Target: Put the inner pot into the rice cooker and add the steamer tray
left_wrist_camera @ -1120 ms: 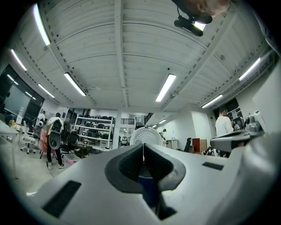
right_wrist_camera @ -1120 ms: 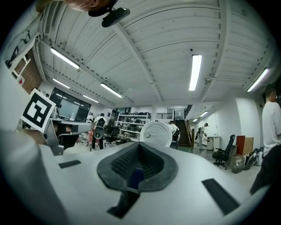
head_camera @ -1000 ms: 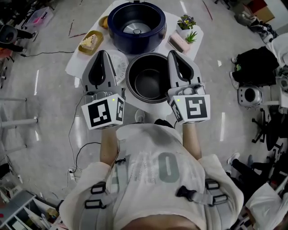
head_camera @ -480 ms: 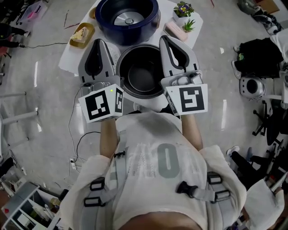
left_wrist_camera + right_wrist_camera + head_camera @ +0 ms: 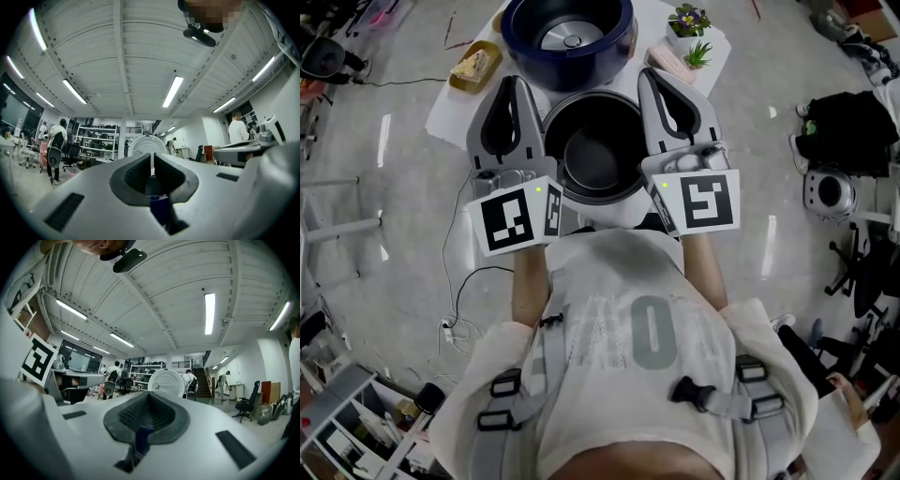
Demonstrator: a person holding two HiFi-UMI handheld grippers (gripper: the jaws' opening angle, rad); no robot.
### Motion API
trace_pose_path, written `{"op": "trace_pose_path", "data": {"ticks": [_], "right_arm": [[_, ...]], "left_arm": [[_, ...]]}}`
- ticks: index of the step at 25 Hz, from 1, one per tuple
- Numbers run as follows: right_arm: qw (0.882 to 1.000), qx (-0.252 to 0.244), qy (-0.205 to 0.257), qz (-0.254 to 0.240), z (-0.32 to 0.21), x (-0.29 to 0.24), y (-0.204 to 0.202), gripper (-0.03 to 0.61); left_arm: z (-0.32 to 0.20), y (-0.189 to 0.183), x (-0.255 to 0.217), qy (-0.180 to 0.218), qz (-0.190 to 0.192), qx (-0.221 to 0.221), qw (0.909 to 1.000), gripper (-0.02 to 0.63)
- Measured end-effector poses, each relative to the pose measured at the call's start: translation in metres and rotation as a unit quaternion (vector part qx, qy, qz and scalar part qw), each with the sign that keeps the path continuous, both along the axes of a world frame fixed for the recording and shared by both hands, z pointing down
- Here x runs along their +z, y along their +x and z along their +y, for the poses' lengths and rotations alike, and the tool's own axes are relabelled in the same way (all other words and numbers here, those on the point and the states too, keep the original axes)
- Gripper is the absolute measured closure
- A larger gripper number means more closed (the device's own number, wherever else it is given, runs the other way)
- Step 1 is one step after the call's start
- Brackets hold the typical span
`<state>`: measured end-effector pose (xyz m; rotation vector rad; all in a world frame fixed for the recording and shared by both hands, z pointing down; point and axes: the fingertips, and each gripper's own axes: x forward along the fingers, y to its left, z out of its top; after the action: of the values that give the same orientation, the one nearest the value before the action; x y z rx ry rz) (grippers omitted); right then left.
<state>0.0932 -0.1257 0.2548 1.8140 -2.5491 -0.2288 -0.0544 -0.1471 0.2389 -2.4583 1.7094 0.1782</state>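
A small white desk [image 5: 455, 108] stands on a grey, glossy floor [image 5: 375, 234]. On its middle sits a dark blue rice cooker [image 5: 614, 42], open at the top. Left of it lies a yellow dish [image 5: 457, 82] with a pale piece of food [image 5: 473, 64] in it. Right of the cooker lies a pink box [image 5: 667, 64], and just beside that stand two small potted plants [image 5: 686, 19], close to the desk's right edge.

One rice cooker [image 5: 619, 37], one inner pot [image 5: 581, 117], two potted plants [image 5: 686, 17], one yellow dish [image 5: 492, 51] and one pink box [image 5: 670, 64]. One table [image 5: 452, 111]. Two grippers: left gripper [image 5: 511, 84], right gripper [image 5: 652, 75].
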Motion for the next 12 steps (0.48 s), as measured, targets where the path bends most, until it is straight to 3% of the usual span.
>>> {"op": "trace_pose_path", "data": {"ticks": [4, 5, 6, 7, 9, 12], "right_arm": [[0.999, -0.011, 0.006, -0.033, 0.001, -0.005, 0.002, 0.569], [0.998, -0.024, 0.002, -0.052, 0.001, -0.005, 0.002, 0.479], [0.997, -0.038, -0.003, -0.073, -0.001, -0.005, 0.001, 0.332], [0.995, -0.048, -0.008, -0.090, -0.002, -0.003, 0.001, 0.242], [0.993, -0.049, -0.015, -0.108, -0.003, 0.000, 0.004, 0.222], [0.992, -0.042, -0.026, -0.113, -0.003, 0.006, 0.008, 0.222]], "left_arm": [[0.001, 0.005, -0.004, 0.008, 0.004, 0.020, 0.9998, 0.582], [0.001, 0.008, -0.004, 0.006, 0.008, 0.032, 0.9994, 0.545], [-0.001, 0.011, -0.003, 0.002, 0.014, 0.047, 0.9988, 0.454], [-0.002, 0.013, -0.002, -0.002, 0.022, 0.059, 0.9980, 0.365], [-0.005, 0.013, 0.001, -0.010, 0.035, 0.067, 0.9971, 0.314], [-0.006, 0.010, 0.003, -0.016, 0.034, 0.067, 0.9970, 0.313]]}}
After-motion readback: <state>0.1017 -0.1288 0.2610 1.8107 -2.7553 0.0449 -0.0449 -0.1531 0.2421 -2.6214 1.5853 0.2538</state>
